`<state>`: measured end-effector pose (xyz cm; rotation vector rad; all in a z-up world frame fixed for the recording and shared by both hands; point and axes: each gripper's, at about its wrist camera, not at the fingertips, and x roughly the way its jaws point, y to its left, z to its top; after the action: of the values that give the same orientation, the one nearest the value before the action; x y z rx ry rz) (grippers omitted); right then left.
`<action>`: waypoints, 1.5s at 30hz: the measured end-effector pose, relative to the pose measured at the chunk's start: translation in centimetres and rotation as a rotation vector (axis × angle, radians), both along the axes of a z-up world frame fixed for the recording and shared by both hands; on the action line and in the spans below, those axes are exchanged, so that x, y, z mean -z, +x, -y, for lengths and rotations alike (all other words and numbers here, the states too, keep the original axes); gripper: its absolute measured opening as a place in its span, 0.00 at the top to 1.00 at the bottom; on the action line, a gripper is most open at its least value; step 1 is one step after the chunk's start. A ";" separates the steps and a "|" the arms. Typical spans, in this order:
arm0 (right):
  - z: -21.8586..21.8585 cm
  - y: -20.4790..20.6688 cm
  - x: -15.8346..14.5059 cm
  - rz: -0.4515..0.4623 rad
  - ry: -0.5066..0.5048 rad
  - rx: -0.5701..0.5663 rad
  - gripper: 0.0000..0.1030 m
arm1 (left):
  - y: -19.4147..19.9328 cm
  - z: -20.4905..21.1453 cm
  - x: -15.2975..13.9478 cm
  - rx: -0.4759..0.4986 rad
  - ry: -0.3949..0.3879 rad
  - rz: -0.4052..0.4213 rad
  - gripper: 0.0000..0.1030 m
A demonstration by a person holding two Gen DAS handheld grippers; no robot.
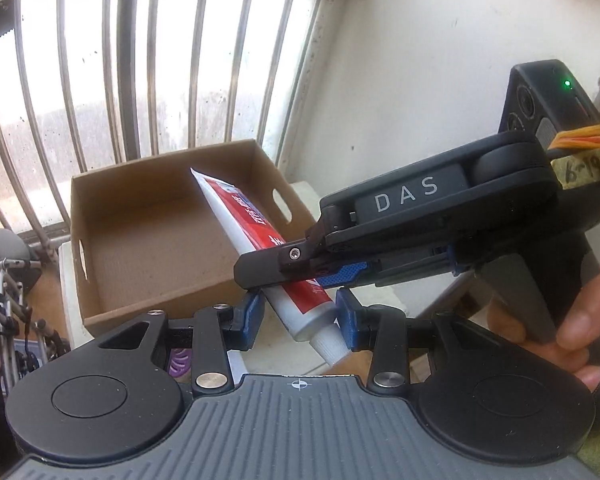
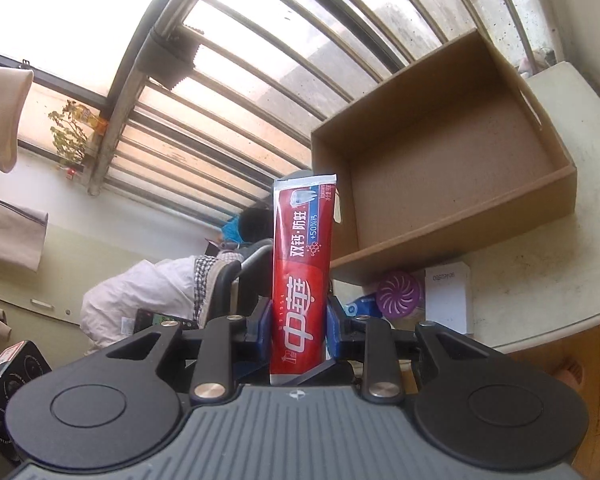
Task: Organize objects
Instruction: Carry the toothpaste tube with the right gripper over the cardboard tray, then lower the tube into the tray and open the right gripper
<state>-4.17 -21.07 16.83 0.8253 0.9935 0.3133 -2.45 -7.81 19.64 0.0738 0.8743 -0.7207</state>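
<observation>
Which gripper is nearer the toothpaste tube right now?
Right. The right gripper is clamped on the toothpaste tube mid-body; the left gripper is open, its fingers either side of the cap end.

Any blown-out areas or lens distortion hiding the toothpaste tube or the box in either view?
Left wrist view: window blown out, bars bowed, toothpaste tube and cardboard box evenly lit. Right wrist view: sky overexposed at top left, bars curved, tube print sharp, box readable.

Glossy plastic toothpaste tube [image 2: 300,264], matt (rough) cardboard box [image 2: 452,184].
</observation>
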 end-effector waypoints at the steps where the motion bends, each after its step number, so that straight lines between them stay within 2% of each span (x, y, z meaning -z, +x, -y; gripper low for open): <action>1: 0.3 0.3 -0.1 -0.001 0.002 -0.001 0.70 | 0.3 0.3 -0.1 -0.004 0.002 0.000 0.63; 6: 2.2 3.4 0.5 -0.013 0.025 -0.023 0.70 | 2.6 2.2 0.5 -0.037 0.011 0.001 0.63; 10: 3.9 7.1 1.4 -0.030 0.033 -0.047 0.70 | 5.7 3.9 1.1 -0.069 0.014 -0.035 0.62; 18: 8.5 14.3 4.7 -0.098 0.033 -0.071 0.70 | 11.8 7.5 4.9 -0.087 -0.011 -0.128 0.62; 22: 9.9 17.2 7.6 -0.172 0.025 -0.079 0.70 | 14.4 8.4 7.8 -0.106 -0.030 -0.216 0.62; 28: 11.3 21.0 12.8 -0.295 -0.026 -0.109 0.70 | 18.0 9.0 13.6 -0.141 -0.088 -0.350 0.62; 32: 11.8 23.4 16.0 -0.365 -0.069 -0.135 0.70 | 19.4 9.7 16.8 -0.157 -0.079 -0.377 0.62; 41: 10.5 28.4 20.4 -0.448 -0.236 -0.232 0.70 | 23.1 9.7 23.2 -0.239 -0.132 -0.513 0.61; 45: 9.6 30.1 21.7 -0.479 -0.312 -0.263 0.70 | 23.6 10.2 24.9 -0.258 -0.137 -0.535 0.61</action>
<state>25.93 -30.66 -4.90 0.4893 1.5616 0.1777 21.13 -18.02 -5.31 -0.3645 1.3121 -0.5604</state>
